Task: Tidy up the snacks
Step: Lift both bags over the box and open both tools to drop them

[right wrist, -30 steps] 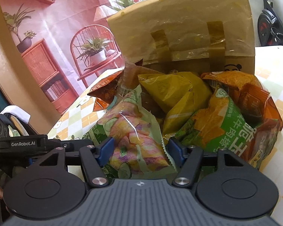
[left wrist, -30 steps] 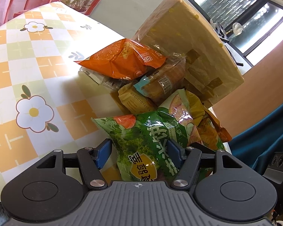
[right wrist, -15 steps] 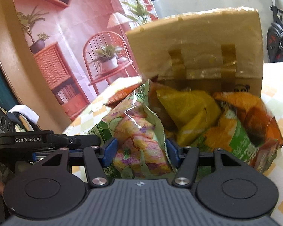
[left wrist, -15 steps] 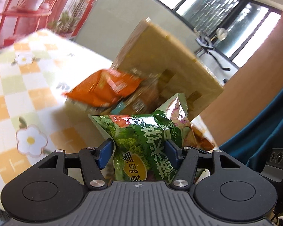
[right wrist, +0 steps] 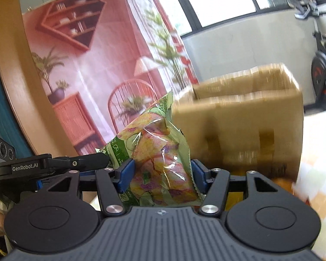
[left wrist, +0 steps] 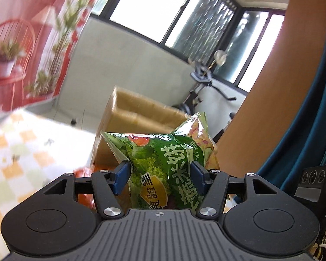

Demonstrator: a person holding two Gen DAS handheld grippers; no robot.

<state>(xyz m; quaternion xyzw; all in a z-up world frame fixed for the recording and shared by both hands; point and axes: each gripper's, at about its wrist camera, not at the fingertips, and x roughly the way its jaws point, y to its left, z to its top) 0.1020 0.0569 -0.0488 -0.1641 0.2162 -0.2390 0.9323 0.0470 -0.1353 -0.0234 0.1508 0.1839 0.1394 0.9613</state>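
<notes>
Claws both clenched: left claw (left wrist: pixel 159 175) on green salad bag (left wrist: pixel 163 163), right claw (right wrist: pixel 162 174) on pale chip bag (right wrist: pixel 156 152) (box (right wrist: pixel 250 126) behind).

My left tongs (left wrist: pixel 160 176) pinch a green snack bag (left wrist: pixel 163 163) at the frame's lower centre. Behind it stands a blurred cardboard box (left wrist: pixel 137 117); the checked counter (left wrist: pixel 28 143) fills the left.

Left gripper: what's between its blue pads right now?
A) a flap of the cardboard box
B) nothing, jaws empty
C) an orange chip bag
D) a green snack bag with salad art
D: in the left wrist view the left gripper has both blue pads pressed on the green snack bag, held up in front of the cardboard box.
</notes>
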